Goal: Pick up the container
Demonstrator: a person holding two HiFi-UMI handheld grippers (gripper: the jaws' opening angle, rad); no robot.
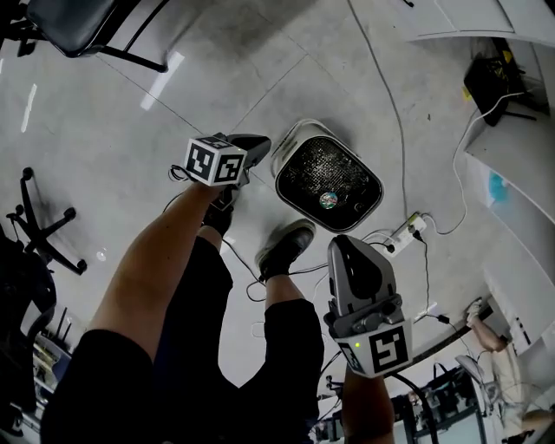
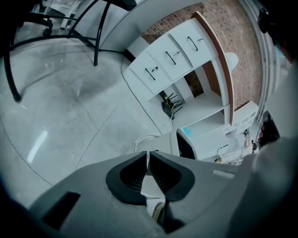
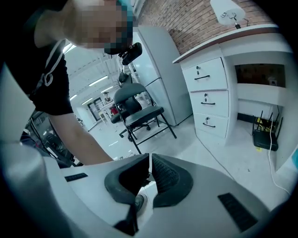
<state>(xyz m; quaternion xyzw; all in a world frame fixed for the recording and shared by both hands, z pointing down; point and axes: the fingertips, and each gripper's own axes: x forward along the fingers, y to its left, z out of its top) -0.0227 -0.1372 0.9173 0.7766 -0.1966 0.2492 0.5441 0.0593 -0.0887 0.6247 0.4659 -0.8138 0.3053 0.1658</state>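
left gripper view: the left gripper point(image 2: 148, 155) body covers most of the container point(image 2: 170, 142), only one top corner shows. in the gap under the jaws there's a rounded edge point(image 2: 159, 213), can't tell what. the dark shape point(image 2: 272, 132) at the right edge is blurred, unreadable. the chair legs point(image 2: 97, 42) are cut by the top edge.

right gripper view: the dark lump point(image 3: 138, 201) under the jaws is mostly hidden by the right gripper point(image 3: 150, 160) body, can't ID. the arm point(image 3: 70, 135) runs behind that body. the white fixture point(image 3: 227, 11) is clipped at top. the far room point(image 3: 100, 104) is too small to read.

head view: the shiny bit point(image 1: 329, 200) in the container is too small to ID. the chair point(image 1: 78, 22) is clipped at top, the chair base point(image 1: 39, 227) at left. the second person point(image 1: 496, 342) lower right is only partly in view.
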